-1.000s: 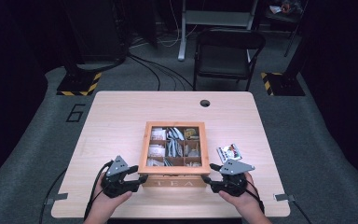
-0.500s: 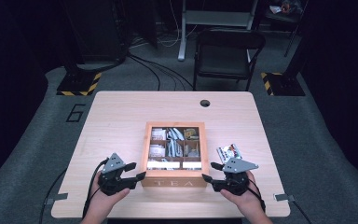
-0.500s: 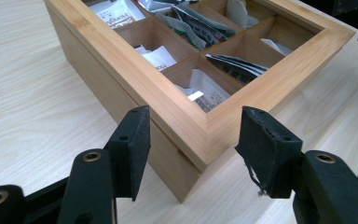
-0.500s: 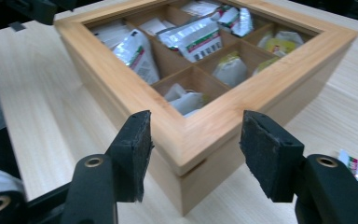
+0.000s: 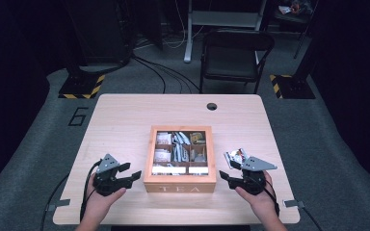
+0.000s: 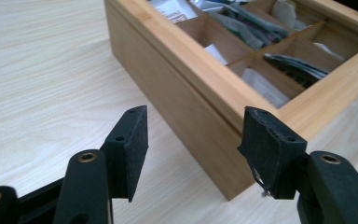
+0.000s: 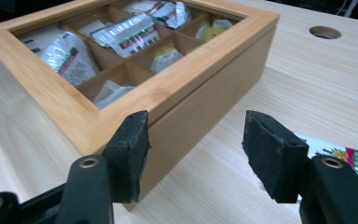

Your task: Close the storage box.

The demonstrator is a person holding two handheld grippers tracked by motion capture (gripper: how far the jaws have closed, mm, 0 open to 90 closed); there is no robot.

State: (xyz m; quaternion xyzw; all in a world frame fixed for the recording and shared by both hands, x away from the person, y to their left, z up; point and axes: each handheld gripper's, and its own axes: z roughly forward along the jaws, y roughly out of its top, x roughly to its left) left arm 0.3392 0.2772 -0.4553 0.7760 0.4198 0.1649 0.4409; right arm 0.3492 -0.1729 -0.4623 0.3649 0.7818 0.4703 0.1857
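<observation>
Between the two grippers sits the wooden tea box (image 5: 180,159), near the front edge of the bench (image 5: 125,115). On one side the left gripper (image 5: 134,175) has its fingers (image 6: 133,140) spread, and they have just been opening wider; nothing is between them, and the box's side wall is just past them. On the other side the right gripper (image 5: 223,176) also has its fingers (image 7: 130,144) spread and empty, close to the box corner. One loose tea packet (image 5: 236,156) lies on the bench just behind the right fingers. Farther in, under the see-through lid, are many packets. I think the box is not yet held, so grabbing or opening it is still left to do.
</observation>
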